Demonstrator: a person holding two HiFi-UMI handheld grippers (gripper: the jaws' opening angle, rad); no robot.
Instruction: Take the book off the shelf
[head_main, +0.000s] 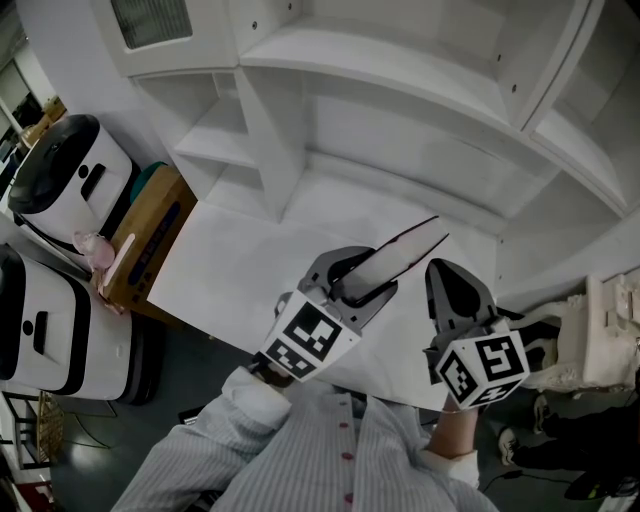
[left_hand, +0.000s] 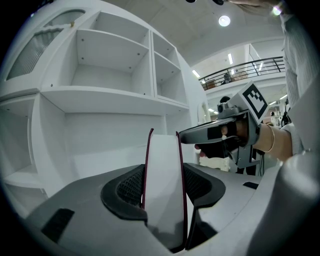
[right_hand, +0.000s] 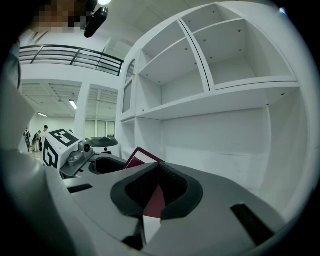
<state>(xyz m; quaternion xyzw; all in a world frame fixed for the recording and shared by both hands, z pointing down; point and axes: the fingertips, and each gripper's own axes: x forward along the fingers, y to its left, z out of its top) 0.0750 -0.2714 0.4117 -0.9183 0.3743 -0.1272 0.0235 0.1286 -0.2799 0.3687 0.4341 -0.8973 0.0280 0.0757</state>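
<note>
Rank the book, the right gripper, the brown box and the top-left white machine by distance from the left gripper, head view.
1. book: between the left gripper's jaws.
2. right gripper: just to its right.
3. brown box: off to the left.
4. top-left white machine: farthest left, beyond the box.

We see the shelf unit (head_main: 400, 90) fill the top of the head view, with its counter (head_main: 230, 265) below it at mid-frame. At centre, the book (head_main: 405, 248) stands between the left gripper's (head_main: 362, 280) jaws over the counter. The right gripper (head_main: 437, 268) is just right of it, tip at the book's edge. At far left, the box (head_main: 150, 235) stands beside the counter, next to two machines (head_main: 65, 175).
</note>
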